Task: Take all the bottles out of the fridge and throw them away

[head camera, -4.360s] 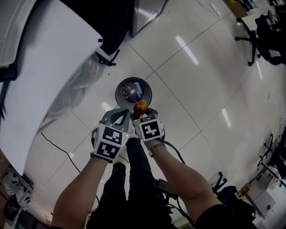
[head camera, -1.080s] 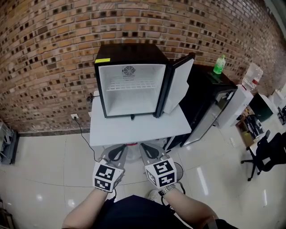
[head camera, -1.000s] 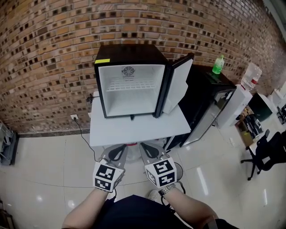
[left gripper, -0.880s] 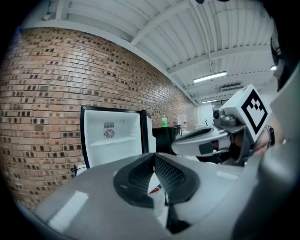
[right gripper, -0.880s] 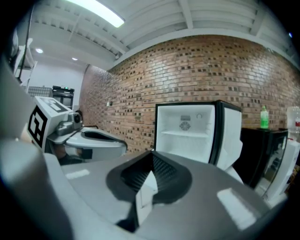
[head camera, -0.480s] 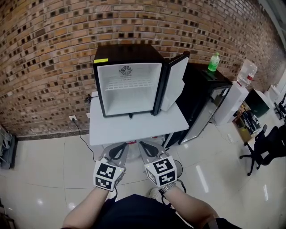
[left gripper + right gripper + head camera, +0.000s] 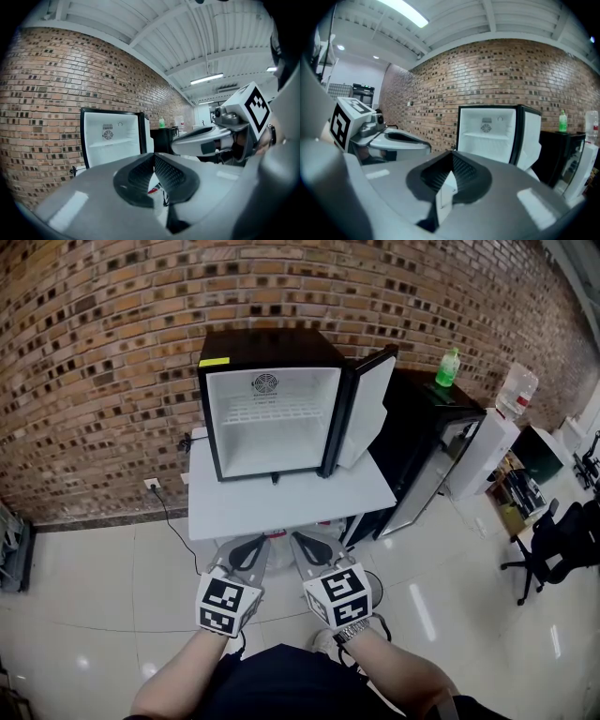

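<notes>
Fridge (image 7: 272, 418) looks empty, door open; left gripper (image 7: 246, 549) and right gripper (image 7: 314, 547) both closed, holding nothing, so job seems finished

Bright ceiling light, fisheye-warped edges

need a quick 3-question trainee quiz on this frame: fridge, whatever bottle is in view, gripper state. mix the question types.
1. True or false: the fridge has bottles on its shelf.
2. Where does the green bottle stand? A) inside the fridge B) on the black cabinet to the right of the fridge C) on the floor
3. In one word, how do the jaws of the left hand-held gripper and the right hand-held gripper stand?

Key: 1 false, the fridge is open and looks empty; 2 B; 3 shut, with nothing held in either.
</notes>
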`<control>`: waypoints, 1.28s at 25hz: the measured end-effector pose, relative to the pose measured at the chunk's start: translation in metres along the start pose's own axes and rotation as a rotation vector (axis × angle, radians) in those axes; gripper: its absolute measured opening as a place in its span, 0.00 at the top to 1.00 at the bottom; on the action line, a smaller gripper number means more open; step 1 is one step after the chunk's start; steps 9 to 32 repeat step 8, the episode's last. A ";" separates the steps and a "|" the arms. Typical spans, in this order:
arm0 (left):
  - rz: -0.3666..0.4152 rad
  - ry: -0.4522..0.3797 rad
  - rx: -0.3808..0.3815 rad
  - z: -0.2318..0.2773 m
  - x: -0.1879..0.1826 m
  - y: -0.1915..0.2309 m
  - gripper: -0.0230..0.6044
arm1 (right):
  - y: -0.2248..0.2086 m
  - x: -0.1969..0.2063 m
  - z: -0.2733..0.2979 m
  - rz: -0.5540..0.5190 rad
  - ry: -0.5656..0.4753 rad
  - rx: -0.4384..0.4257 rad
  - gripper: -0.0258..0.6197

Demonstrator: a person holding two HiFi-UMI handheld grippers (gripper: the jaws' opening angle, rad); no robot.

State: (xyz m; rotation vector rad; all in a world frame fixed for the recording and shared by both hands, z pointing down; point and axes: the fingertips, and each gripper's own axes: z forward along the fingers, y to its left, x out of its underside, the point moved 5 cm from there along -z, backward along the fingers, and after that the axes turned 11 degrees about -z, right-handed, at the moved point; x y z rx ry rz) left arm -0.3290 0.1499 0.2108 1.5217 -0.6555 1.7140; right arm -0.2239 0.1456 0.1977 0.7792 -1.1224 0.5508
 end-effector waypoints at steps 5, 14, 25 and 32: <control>0.003 -0.001 0.003 -0.001 0.000 0.002 0.96 | 0.001 0.000 0.001 -0.002 0.004 0.003 0.96; 0.004 -0.001 0.005 -0.001 -0.001 0.004 0.96 | 0.002 0.000 0.003 0.000 0.006 0.004 0.96; 0.004 -0.001 0.005 -0.001 -0.001 0.004 0.96 | 0.002 0.000 0.003 0.000 0.006 0.004 0.96; 0.004 -0.001 0.005 -0.001 -0.001 0.004 0.96 | 0.002 0.000 0.003 0.000 0.006 0.004 0.96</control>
